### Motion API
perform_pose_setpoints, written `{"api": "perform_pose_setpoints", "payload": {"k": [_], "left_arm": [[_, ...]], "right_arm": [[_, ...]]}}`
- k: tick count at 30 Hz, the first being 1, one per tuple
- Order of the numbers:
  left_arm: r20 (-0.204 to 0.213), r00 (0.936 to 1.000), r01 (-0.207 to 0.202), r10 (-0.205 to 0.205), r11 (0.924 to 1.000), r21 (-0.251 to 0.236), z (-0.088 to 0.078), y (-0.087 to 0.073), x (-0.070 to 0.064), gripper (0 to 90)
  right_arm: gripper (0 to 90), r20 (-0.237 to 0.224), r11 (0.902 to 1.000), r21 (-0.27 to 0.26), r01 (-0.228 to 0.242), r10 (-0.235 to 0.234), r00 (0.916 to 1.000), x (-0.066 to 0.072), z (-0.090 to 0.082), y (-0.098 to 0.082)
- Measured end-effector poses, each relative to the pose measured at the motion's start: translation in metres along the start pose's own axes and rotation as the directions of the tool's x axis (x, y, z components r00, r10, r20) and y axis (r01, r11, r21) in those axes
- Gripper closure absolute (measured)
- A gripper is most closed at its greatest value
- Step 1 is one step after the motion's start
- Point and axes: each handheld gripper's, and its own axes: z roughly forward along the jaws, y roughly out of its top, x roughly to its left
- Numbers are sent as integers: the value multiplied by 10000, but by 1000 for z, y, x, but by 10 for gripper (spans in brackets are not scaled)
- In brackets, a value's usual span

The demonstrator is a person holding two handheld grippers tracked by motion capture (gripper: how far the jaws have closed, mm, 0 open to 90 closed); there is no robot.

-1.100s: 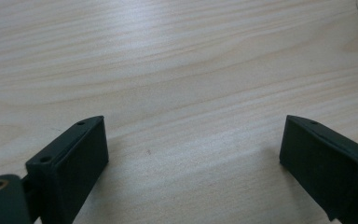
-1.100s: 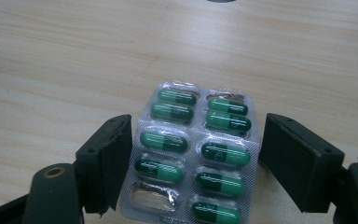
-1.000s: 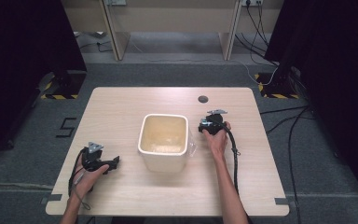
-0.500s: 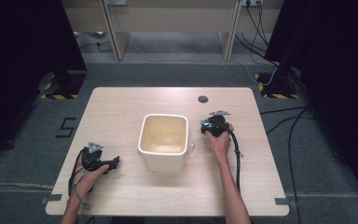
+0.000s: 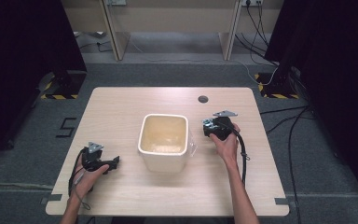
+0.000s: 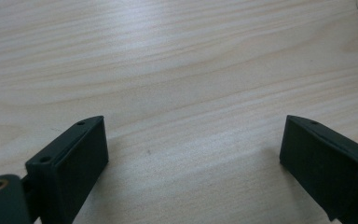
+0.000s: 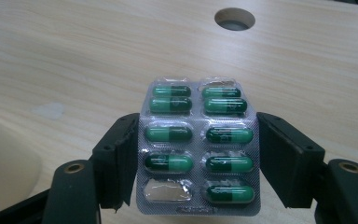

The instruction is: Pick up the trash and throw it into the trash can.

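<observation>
**Blister pack clamped in the right gripper beside an open tub**

A cream, square-mouthed tub (image 5: 163,140) stands near the middle of the light wooden table (image 5: 121,107). From the high view its inside looks bare, with a pale yellowish floor and no loose item to be made out in it. A corner of its pale wall also enters the lower left of the right gripper view.

The right gripper (image 7: 196,158) has just been closing, and its two black jaws now press on the long edges of a silver blister pack (image 7: 198,144), which stands between them with its face toward the camera. The pack holds two columns of green capsules; the bottom left pocket is flattened and has no capsule in it, and the two small pockets along the top edge look torn. In the high view the right gripper (image 5: 218,127) sits just to the right of the tub, held in the right hand (image 5: 227,145), whose forearm comes in from the bottom edge. A round hole (image 5: 203,99) in the table lies beyond it.

The left gripper (image 6: 193,154) has its jaws wide apart over bare wood, with nothing between them. In the high view it lies low at the front left of the table, well apart from the tub, gripped by the left hand (image 5: 89,173).
</observation>
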Motion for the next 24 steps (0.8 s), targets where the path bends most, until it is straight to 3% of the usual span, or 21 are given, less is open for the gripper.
{"api": "perform_pose_setpoints", "payload": {"k": [16, 24], "left_arm": [[0, 10000, -50, 50, 10000, 42, 0, 0, 0, 66], [-3, 10000, -30, 30, 10000, 25, 0, 0, 0, 66]], "right_arm": [[340, -487, 9935, -566, 993, -1020, 9936, 21, -49, 19], [340, -711, 9887, -789, 1271, -1327, 9886, 30, -68, 29]]}}
